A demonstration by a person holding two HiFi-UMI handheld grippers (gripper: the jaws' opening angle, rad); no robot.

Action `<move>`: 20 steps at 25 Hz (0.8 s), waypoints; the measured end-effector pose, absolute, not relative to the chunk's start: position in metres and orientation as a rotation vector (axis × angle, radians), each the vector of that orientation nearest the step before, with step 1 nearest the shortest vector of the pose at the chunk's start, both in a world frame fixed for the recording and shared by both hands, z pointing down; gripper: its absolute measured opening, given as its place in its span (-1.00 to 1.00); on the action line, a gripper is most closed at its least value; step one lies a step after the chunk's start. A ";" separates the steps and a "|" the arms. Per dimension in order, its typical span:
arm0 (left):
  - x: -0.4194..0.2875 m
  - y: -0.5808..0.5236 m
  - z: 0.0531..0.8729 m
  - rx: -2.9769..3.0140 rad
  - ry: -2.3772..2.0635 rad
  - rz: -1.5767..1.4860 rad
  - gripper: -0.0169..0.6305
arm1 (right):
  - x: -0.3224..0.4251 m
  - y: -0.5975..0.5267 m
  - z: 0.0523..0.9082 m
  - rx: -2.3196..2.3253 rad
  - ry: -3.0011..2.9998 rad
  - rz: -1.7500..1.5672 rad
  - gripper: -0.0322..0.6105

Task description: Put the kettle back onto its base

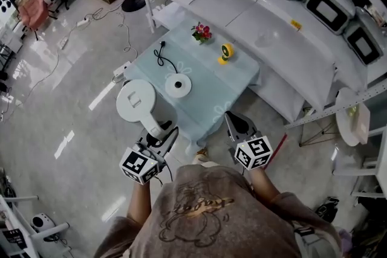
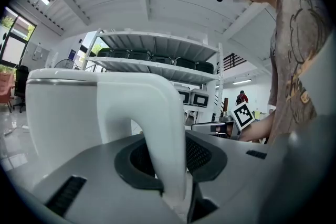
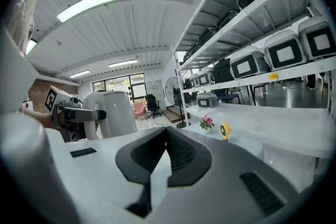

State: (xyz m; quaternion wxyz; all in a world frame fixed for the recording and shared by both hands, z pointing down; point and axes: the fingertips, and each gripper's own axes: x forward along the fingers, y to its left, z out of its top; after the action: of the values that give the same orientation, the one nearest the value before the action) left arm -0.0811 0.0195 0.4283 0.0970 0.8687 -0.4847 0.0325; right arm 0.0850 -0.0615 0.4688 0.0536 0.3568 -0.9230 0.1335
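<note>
1. Head view.
   - The step in hand is judged to be the carry toward the base (image 1: 178, 86).
   - The kettle (image 1: 138, 101) is a smooth white cylinder with a flat lid. It hangs in the left gripper (image 1: 160, 131) just left of the base and is not yet over it.
   - The base is a flat white disc with a raised centre, resting on the pale blue cloth of the table (image 1: 233, 84). Its black cord (image 1: 161, 57) lies beyond it.
   - The right gripper (image 1: 236, 122) hovers near the base, on its right.
   - The next move calls for centring the kettle above the base, lowering it upright, then releasing it.
2. Left gripper view. The left gripper (image 2: 168, 165) is clamped on the handle (image 2: 157, 123), a glossy white curved loop. The dark ribbed pads press it from both sides.
3. Right gripper view. The right gripper (image 3: 165, 157) has its jaws together with nothing between them, and its dark ribbed pads meet. The kettle (image 3: 113, 113) shows at left.
</note>
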 end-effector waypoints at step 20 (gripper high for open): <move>-0.108 -0.115 0.441 2.690 -1.244 0.115 -0.58 | 0.060 -0.156 0.473 1.232 -2.718 0.413 -0.90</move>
State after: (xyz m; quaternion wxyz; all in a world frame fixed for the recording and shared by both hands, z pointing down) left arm -0.1085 -0.1153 0.4409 0.0878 0.9035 -0.4178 0.0387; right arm 0.0603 -0.1562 0.4727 0.0645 0.4081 -0.9004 0.1367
